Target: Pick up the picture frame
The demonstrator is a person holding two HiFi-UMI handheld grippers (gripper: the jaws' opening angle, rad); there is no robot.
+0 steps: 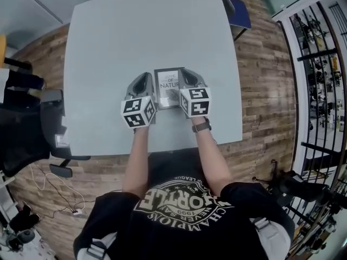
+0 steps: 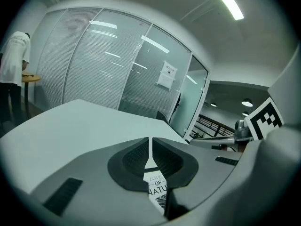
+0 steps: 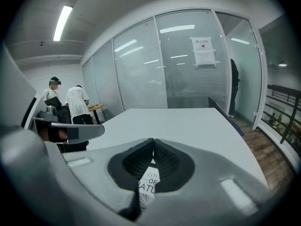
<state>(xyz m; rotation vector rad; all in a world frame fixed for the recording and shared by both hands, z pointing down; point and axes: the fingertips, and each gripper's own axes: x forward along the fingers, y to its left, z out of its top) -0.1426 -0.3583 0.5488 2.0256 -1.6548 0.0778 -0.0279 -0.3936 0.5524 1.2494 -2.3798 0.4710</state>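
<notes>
The picture frame lies flat on the grey table, near its front edge, with a white print and dark lettering facing up. My left gripper rests along the frame's left edge and my right gripper along its right edge; both point away from me. In the left gripper view the jaws are shut with nothing between the pads, and the print shows through the gap below them. The right gripper is shut the same way, with the print visible beneath.
A black office chair stands at the table's left, a blue chair at the far right corner. A black railing runs along the right. People stand by the glass wall beyond the table.
</notes>
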